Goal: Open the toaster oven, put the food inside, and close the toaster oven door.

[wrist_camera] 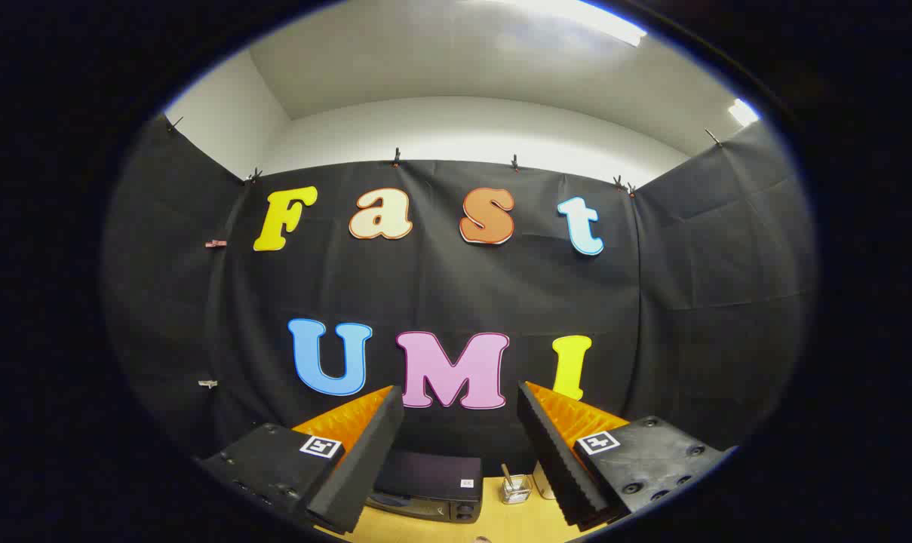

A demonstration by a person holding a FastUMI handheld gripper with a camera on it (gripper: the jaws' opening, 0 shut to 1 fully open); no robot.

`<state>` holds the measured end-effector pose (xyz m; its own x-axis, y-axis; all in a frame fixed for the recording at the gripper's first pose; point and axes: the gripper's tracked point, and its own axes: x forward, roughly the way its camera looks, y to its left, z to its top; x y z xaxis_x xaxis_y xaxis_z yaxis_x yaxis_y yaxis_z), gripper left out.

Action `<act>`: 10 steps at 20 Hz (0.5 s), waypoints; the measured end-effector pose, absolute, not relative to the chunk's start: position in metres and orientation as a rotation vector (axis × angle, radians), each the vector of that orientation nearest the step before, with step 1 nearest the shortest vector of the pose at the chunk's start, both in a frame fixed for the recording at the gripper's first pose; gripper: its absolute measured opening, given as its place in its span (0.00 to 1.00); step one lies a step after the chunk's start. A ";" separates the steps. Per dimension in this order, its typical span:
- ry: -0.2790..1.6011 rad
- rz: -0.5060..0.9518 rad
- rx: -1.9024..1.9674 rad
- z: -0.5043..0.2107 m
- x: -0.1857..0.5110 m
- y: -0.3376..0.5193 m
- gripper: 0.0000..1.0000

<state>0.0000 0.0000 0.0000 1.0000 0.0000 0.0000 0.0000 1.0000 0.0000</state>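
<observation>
My gripper (459, 452) hangs with its fingers spread wide and nothing between them, well above the wooden worktop (501, 520). The toaster oven (429, 486) sits low between and beyond the fingers, a dark, boxy metal case that I judge heavy and rigid, best worked by its door handle, which I cannot make out. Just beside it stands a small clear glass jar (514, 489), likely fragile and slippery.

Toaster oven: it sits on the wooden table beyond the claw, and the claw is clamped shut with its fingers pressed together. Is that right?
Not quite. The gripper view shows the claw open, its fingers spread well apart with nothing between them. The rest holds: the toaster oven sits on the wooden table beyond the claw, with a small glass jar beside it.
</observation>
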 end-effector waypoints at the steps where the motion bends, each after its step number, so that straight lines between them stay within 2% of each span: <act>1: 0.008 0.010 0.009 -0.002 -0.001 0.004 0.97; 10: -0.021 -0.033 0.006 0.012 -0.016 -0.010 0.97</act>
